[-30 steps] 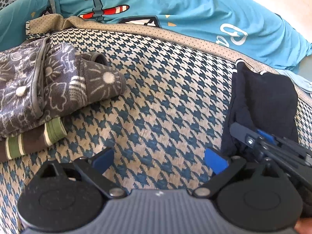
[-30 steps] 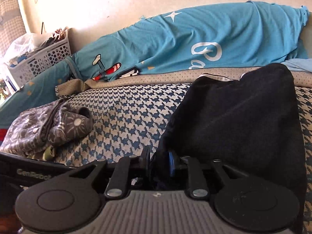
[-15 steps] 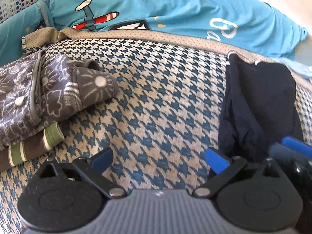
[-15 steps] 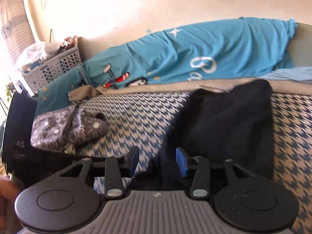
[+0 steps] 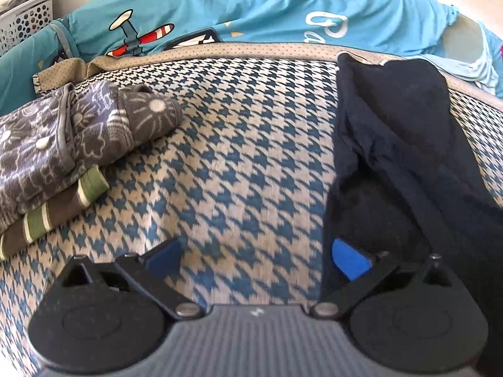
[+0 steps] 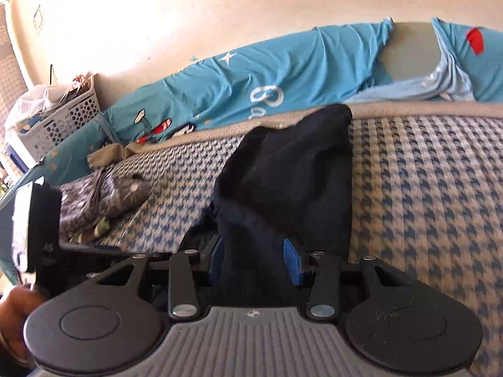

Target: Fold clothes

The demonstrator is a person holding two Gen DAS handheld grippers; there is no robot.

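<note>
A dark navy garment [image 5: 393, 157] lies crumpled lengthwise on the houndstooth blanket [image 5: 235, 141]. My left gripper [image 5: 256, 257] is open wide just above the blanket, and its right pad [image 5: 347, 260] is at the garment's near left edge. In the right wrist view the same garment [image 6: 298, 172] runs away from my right gripper [image 6: 254, 257]. Its fingers stand apart, with the garment's near end showing in the gap between them; the pads do not visibly squeeze it. The left gripper's body [image 6: 41, 220] shows at the left edge.
A folded pile sits at the left: a grey floral piece [image 5: 63, 144] on a green-striped one [image 5: 47, 216]. A blue cartoon duvet [image 5: 251, 6] lines the far side along the wall. A white perforated basket [image 6: 59, 122] stands in the corner. A hand [image 6: 12, 314] shows at the lower left.
My right gripper went from shut on the dark garment to open and drew back from it, leaving the left wrist view. My left gripper slid right, up to the garment's edge.
</note>
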